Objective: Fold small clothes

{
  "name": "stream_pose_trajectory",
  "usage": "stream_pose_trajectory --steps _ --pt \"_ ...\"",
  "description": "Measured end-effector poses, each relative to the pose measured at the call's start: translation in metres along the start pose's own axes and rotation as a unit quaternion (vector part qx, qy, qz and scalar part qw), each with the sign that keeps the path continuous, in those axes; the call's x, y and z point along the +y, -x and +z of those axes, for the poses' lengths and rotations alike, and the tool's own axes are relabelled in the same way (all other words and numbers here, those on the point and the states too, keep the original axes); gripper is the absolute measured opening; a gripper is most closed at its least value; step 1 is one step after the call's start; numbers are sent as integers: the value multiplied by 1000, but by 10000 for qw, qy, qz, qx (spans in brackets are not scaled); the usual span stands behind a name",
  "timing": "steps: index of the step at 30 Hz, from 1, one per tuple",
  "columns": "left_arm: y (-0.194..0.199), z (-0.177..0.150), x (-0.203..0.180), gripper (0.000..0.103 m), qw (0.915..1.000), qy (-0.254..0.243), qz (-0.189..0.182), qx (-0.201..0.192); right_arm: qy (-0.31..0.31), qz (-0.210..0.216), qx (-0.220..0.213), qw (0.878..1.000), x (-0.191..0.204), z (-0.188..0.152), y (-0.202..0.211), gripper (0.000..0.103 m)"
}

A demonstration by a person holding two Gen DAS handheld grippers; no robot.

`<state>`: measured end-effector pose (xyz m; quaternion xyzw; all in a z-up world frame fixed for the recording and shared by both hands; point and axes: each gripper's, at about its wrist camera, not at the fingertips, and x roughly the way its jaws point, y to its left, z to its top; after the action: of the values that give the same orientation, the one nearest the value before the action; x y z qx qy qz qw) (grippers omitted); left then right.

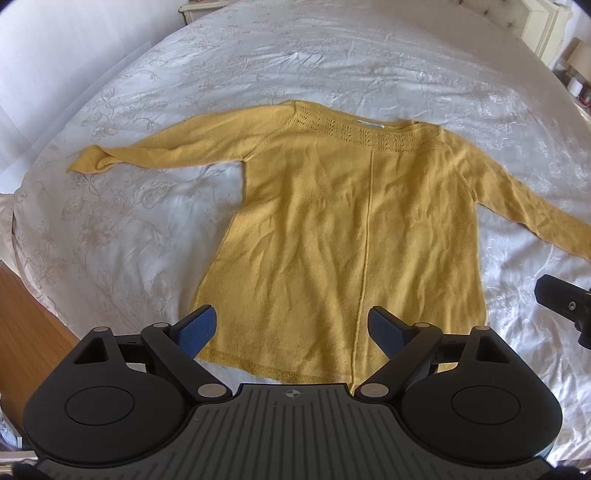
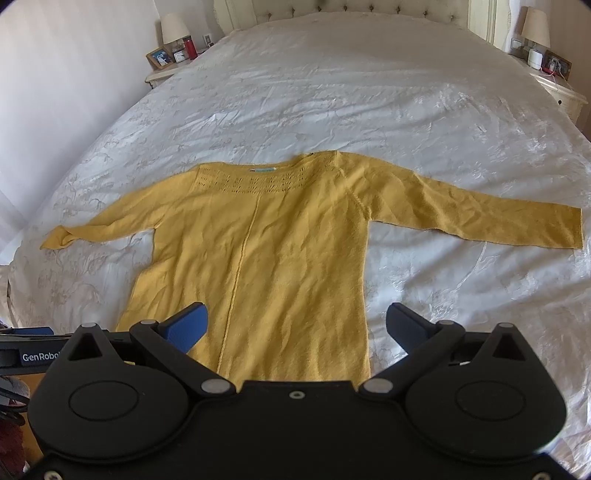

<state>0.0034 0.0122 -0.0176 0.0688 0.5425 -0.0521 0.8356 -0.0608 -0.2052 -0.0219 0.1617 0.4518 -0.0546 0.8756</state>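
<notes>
A mustard-yellow knit sweater (image 1: 340, 229) lies flat on the white bedspread (image 1: 258, 74), neckline away from me, both sleeves spread out to the sides. It also shows in the right wrist view (image 2: 266, 251). The left sleeve's cuff (image 1: 88, 160) is twisted. My left gripper (image 1: 293, 328) is open and empty, hovering above the hem's left half. My right gripper (image 2: 297, 325) is open and empty, above the hem's right part. Part of the right gripper shows at the right edge of the left wrist view (image 1: 565, 302).
Wooden floor (image 1: 26, 325) shows past the bed's left edge. Nightstands with lamps, photo frames and small items stand at the bed's head on the left (image 2: 173, 55) and right (image 2: 550, 70). A tufted headboard (image 2: 369, 11) is at the far end.
</notes>
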Motion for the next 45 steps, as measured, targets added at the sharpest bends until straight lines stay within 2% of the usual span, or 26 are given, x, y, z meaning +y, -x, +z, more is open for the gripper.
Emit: stream_pose_trajectory --steps 16,30,36,45 --pt "-5 3 7 90 9999 34 -19 114 -8 26 112 9999 9 1 -8 102" --pt "-24 17 23 90 9994 57 -144 314 -79 -85 373 9992 25 10 -26 102" --pt "-36 28 31 90 9989 -29 -222 405 -141 -269 487 9984 33 17 -39 102" --pt "-58 55 43 90 9976 -361 -363 462 -330 -795 679 9940 47 32 -56 102"
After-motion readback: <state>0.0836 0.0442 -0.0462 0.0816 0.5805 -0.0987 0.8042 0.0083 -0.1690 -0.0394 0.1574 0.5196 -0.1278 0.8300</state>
